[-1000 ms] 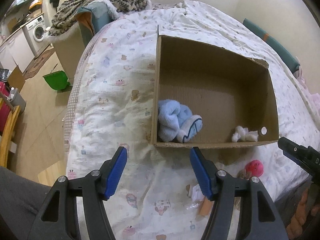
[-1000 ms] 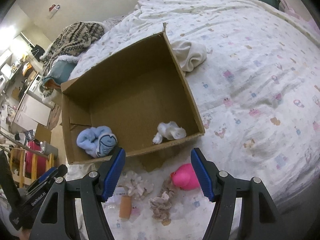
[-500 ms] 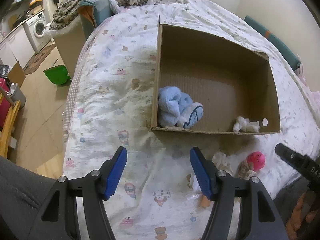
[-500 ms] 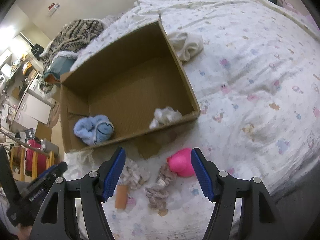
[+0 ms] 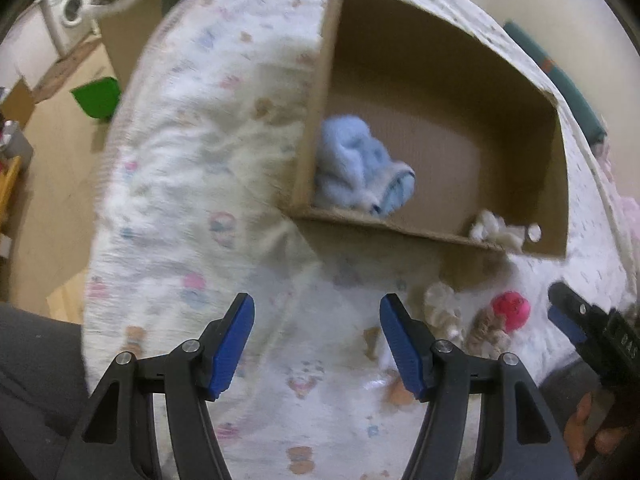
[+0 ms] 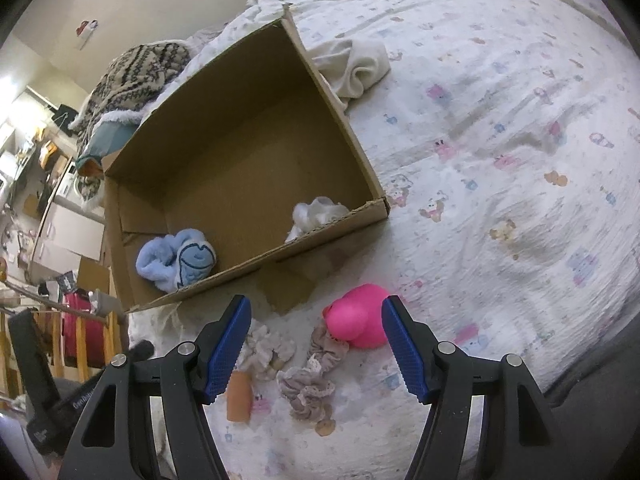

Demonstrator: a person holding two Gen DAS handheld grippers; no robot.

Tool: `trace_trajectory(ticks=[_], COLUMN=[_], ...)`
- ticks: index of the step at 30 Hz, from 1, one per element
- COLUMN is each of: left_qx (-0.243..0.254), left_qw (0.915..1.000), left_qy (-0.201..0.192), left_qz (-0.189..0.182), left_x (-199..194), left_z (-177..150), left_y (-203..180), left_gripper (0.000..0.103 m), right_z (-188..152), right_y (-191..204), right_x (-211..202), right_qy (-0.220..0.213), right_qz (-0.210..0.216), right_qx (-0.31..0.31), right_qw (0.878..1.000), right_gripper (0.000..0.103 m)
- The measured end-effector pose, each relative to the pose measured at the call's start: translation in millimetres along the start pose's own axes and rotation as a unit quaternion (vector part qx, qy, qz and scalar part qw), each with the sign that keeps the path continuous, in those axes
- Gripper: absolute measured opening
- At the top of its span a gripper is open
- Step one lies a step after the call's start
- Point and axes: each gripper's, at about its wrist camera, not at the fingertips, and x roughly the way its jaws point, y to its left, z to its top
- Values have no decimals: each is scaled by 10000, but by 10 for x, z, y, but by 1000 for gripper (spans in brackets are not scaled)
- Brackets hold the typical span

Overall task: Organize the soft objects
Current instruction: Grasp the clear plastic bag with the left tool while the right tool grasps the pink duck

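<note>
An open cardboard box [image 6: 256, 128] [image 5: 448, 80] sits on the bed and holds a light blue plush [image 6: 176, 258] [image 5: 360, 174] and a small white cloth [image 6: 316, 214] [image 5: 496, 232]. In front of the box lie a pink rubber duck [image 6: 358, 316] [image 5: 510, 310], a beige scrunchie [image 6: 308, 384], a pale frilly cloth [image 6: 266, 350] and a small orange cylinder [image 6: 239, 396]. My right gripper [image 6: 316, 344] is open and empty above the scrunchie and duck. My left gripper [image 5: 316, 344] is open and empty over bare bedsheet, left of those items.
A cream towel [image 6: 354, 66] lies beyond the box's far right corner. The patterned bedsheet [image 6: 500, 140] stretches right. A knitted blanket [image 6: 136, 76] is heaped past the box. The floor with a green bin [image 5: 96, 98] and a washing machine [image 5: 70, 16] lies left of the bed.
Both grippers have drawn back toward the bed's near edge, so the box sits farther away and the loose items in front of it show more. Both jaws stayed open.
</note>
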Motion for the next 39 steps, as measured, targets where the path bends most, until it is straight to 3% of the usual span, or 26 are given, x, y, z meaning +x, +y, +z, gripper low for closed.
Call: trace_trajectory(ticks=[5, 7, 9, 12, 20, 26, 27, 28, 39], left_qx=[245, 347, 437, 480, 454, 489, 479, 450, 444], left_qw=[9971, 9954, 9935, 9921, 9955, 9985, 9984, 9984, 9978], left_qy=[573, 729, 859, 937, 514, -234, -299, -336, -502], left_qz=[-445, -506, -607, -685, -653, -111, -85, -82, 17], left_x=[273, 386, 468, 503, 202, -163, -189, -209, -221], left_z=[-97, -128, -139, -149, -118, -54, -42, -28, 6], left_y=[-205, -276, -334, -366, -310, -177, -160, -136, -111], left_gripper=[61, 52, 29, 8, 5, 5, 5, 5, 5], right_z=[5, 15, 29, 37, 31, 41, 45, 45, 66], right_y=[-68, -102, -176, -299, -319, -262, -245, -239, -345], right_x=[14, 5, -7, 40, 396, 585, 596, 602, 228], right_qy=[46, 40, 37, 157, 752, 983, 983, 988, 401], right_qz=[32, 56, 124, 81, -13, -194, -212, -233, 194], right_qx=[148, 228, 421, 721, 866, 676, 646, 627, 846], right_qw=[9999, 9997, 9990, 9972, 9934, 9927, 9928, 9929, 9954], right_gripper=[71, 71, 71, 71, 71, 70, 58, 57, 57])
